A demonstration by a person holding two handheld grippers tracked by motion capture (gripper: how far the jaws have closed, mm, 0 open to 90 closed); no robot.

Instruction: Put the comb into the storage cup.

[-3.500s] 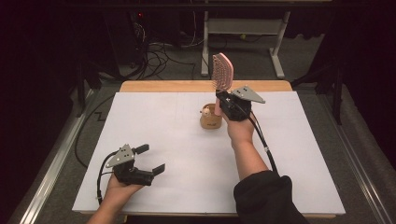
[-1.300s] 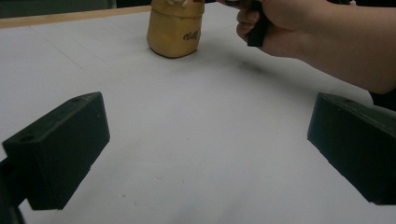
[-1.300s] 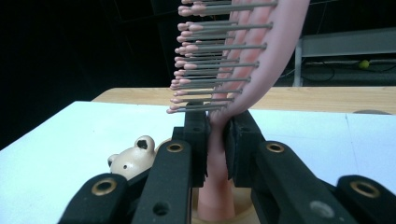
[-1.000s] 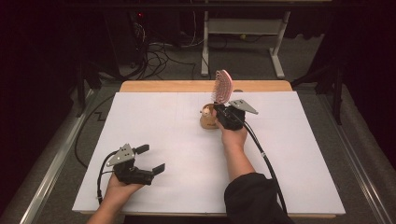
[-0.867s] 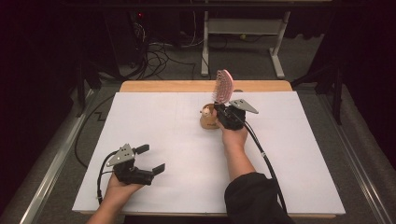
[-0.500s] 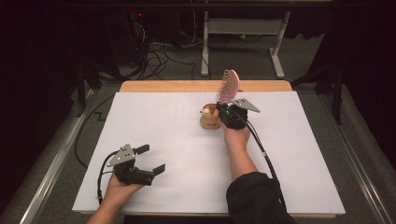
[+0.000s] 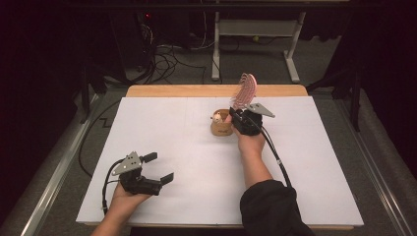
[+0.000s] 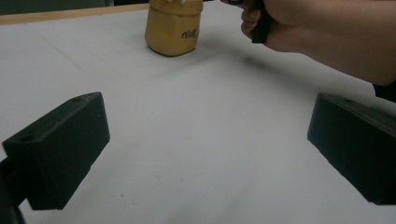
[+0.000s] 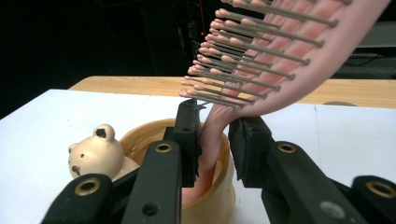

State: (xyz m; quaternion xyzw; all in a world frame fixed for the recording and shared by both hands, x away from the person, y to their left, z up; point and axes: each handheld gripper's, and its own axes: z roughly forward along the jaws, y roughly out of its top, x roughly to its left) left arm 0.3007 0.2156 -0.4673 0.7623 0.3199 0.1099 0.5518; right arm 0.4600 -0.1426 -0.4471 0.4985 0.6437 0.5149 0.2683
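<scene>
A pink hairbrush (image 7: 244, 91) stands with its handle down inside a tan cup (image 7: 221, 129) at the table's far middle. A small bear figure (image 9: 95, 151) sits on the cup's rim. My right gripper (image 7: 238, 115) is at the cup, and the brush handle (image 9: 212, 140) runs between its jaws. Those jaws have just been opening: the handle rests against the left pad, a thin gap shows at the right one, and the bristled head (image 9: 280, 51) leans right. My left gripper (image 7: 160, 168) rests near the front left, wide open with nothing in it (image 8: 205, 149). From there I see the cup (image 8: 173, 28) ahead.
A white sheet (image 7: 196, 162) covers the table, with a wooden strip (image 7: 196, 91) along its far edge. The person's right forearm (image 7: 255, 167) crosses the middle. Cables and a desk frame (image 7: 255, 29) lie on the dark floor beyond.
The brush came down with the right gripper until its handle stood in the cup. In the last half second its head tipped to the right. The left gripper has not moved.
</scene>
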